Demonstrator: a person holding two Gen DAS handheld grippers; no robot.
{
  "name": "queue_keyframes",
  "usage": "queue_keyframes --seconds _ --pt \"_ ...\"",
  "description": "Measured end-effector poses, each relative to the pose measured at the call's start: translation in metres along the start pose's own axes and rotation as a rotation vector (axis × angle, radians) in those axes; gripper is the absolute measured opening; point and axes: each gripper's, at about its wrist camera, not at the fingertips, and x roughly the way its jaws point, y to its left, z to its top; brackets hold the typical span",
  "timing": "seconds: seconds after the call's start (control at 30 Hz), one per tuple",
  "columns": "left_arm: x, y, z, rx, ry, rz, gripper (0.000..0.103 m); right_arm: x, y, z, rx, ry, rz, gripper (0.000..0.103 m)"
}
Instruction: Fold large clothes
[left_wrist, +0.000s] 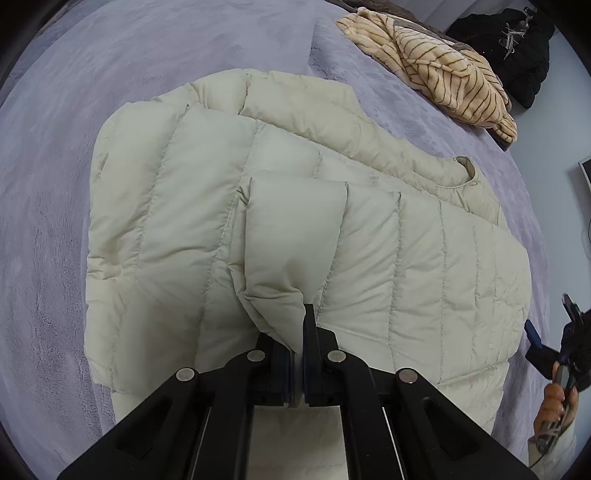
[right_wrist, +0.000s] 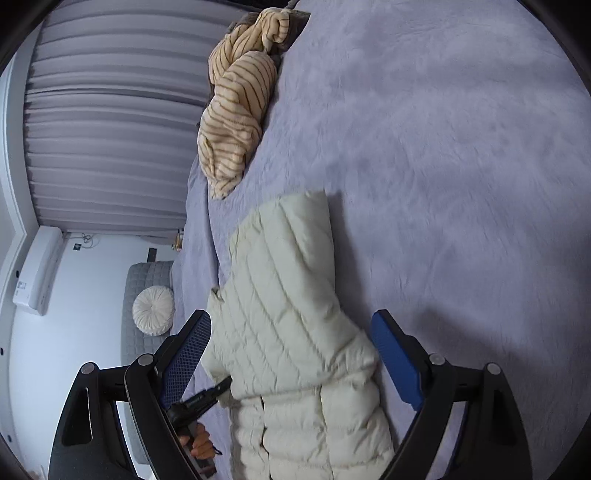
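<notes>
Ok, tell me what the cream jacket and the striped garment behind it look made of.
Cream jacket: smooth, faintly shiny woven shell, likely nylon or polyester, puffy between stitched channels, so padded. Striped garment: soft, fuzzy, matte pile, probably fleece.

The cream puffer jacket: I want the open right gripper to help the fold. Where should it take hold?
Probably the free edge of the cream puffer jacket lying between the right gripper's open fingers, approached from the bed's near side. The edge there is thin enough to pinch. The left gripper already pinches the sleeve.
</notes>
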Motion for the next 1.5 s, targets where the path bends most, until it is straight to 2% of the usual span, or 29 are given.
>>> queue_keyframes --seconds 0.03,0.1,0.2,0.23,0.27,0.33,0.43,0.53,0.73,0.9,1.03,1.1,1.17,1.23,1.33,1.43,1.47,1.5 --pt "0.001 -0.002 0.001 0.001 -0.001 0.005 0.006 0.010 -0.002 0.011 0.010 -0.004 -0.015 0.088" --pt "0.002 -0.005 0.001 0.007 -0.003 0.016 0.006 0.035 -0.005 0.029 0.033 0.006 -0.045 0.078" --pt "0.002 -0.009 0.003 0.010 -0.008 0.030 0.006 0.068 -0.004 0.046 0.050 0.054 -0.073 0.048" --pt "0.002 -0.011 0.003 0.014 -0.013 0.038 0.006 0.076 0.000 0.049 0.027 0.069 -0.091 0.026" --pt "0.002 -0.013 0.003 0.020 -0.019 0.047 0.006 0.081 0.006 0.050 -0.018 0.075 -0.127 0.017" --pt "0.005 -0.018 0.003 0.036 -0.028 0.059 0.006 0.087 0.017 0.053 -0.142 0.064 -0.228 0.011" --pt "0.009 -0.022 0.002 0.046 -0.037 0.069 0.006 0.093 0.011 0.059 -0.207 0.049 -0.363 0.009" --pt "0.008 -0.024 0.001 0.063 -0.048 0.081 0.006 0.089 0.003 0.063 -0.193 0.045 -0.357 0.008" --pt "-0.004 -0.025 -0.001 0.094 -0.054 0.104 0.006 0.074 0.018 0.053 -0.252 0.023 -0.395 0.008" --pt "-0.019 -0.017 -0.005 0.089 -0.043 0.111 0.006 0.057 0.036 0.033 -0.307 -0.007 -0.407 0.008" --pt "-0.022 -0.016 -0.011 0.129 -0.040 0.112 0.006 0.050 0.049 0.019 -0.345 -0.019 -0.427 0.008" --pt "-0.019 -0.019 -0.011 0.140 -0.039 0.122 0.006 0.047 0.061 0.007 -0.376 -0.021 -0.394 0.008" --pt "-0.017 -0.021 -0.008 0.138 -0.047 0.115 0.006 0.055 0.074 -0.008 -0.432 0.023 -0.357 0.008" --pt "-0.015 -0.026 -0.004 0.139 -0.058 0.111 0.006 0.070 0.086 -0.022 -0.504 0.064 -0.364 0.008" --pt "-0.009 -0.032 0.003 0.147 -0.069 0.106 0.006 0.090 0.092 -0.033 -0.568 0.093 -0.410 0.008" --pt "-0.005 -0.036 0.008 0.154 -0.070 0.099 0.006 0.111 0.084 -0.035 -0.608 0.110 -0.510 0.008" --pt "-0.005 -0.037 0.008 0.161 -0.072 0.103 0.015 0.116 0.079 -0.034 -0.614 0.116 -0.535 0.006" --pt "-0.007 -0.036 0.008 0.168 -0.082 0.129 0.032 0.120 0.073 -0.032 -0.615 0.117 -0.555 0.004"
